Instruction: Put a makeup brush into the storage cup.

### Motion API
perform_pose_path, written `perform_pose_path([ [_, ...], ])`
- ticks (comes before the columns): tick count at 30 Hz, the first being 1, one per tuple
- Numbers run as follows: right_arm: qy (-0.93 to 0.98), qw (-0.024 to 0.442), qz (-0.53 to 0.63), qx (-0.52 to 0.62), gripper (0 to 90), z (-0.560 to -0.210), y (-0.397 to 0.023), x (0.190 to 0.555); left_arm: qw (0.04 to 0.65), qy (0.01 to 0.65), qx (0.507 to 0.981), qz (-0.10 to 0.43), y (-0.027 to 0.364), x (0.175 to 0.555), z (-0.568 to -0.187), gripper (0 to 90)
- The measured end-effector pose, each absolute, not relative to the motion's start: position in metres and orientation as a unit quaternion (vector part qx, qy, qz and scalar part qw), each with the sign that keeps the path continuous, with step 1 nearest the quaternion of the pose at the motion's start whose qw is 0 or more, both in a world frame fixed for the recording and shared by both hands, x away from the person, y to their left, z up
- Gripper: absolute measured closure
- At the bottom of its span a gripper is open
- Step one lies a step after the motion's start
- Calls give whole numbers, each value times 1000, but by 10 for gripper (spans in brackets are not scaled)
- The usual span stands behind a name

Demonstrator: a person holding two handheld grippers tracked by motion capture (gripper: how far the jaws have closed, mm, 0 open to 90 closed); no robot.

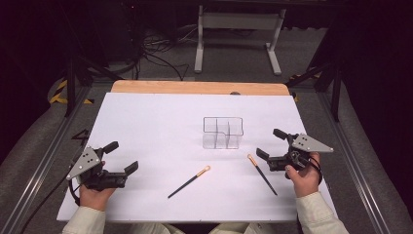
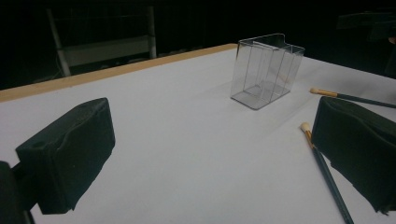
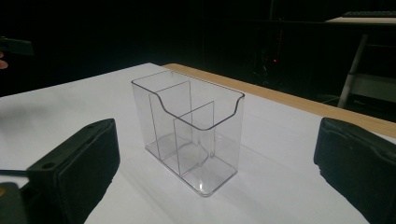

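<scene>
A clear plastic organizer (image 1: 223, 132) with several compartments stands upright and empty on the white sheet, right of centre. Two thin dark brushes with gold collars lie flat nearer me, the left brush (image 1: 190, 182) and the right brush (image 1: 262, 174). My left gripper (image 1: 122, 157) hovers open at the sheet's left edge with nothing between its jaws. It looks toward the organizer (image 2: 265, 71) and both brushes (image 2: 327, 172). My right gripper (image 1: 271, 143) is open and empty just right of the right brush. In the right gripper view, the organizer (image 3: 189, 130) sits framed between its jaws.
The white sheet (image 1: 160, 126) covers a wooden table whose far edge (image 1: 195, 87) shows. Beyond it stand a white metal frame (image 1: 238, 39) and floor cables (image 1: 156, 53). Dark rails run along both sides of the table.
</scene>
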State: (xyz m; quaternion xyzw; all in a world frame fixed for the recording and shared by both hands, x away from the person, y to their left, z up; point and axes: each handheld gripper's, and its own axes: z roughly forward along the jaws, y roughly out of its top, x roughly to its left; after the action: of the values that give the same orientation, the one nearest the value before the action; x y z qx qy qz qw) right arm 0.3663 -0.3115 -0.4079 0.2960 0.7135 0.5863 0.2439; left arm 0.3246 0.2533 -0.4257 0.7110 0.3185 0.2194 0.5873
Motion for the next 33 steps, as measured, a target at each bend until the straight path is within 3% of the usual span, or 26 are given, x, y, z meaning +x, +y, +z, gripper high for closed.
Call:
perform_pose_path([
  [33, 713, 253, 578, 307, 8, -408, -318, 361, 597, 283, 732, 168, 201, 341, -405, 5],
])
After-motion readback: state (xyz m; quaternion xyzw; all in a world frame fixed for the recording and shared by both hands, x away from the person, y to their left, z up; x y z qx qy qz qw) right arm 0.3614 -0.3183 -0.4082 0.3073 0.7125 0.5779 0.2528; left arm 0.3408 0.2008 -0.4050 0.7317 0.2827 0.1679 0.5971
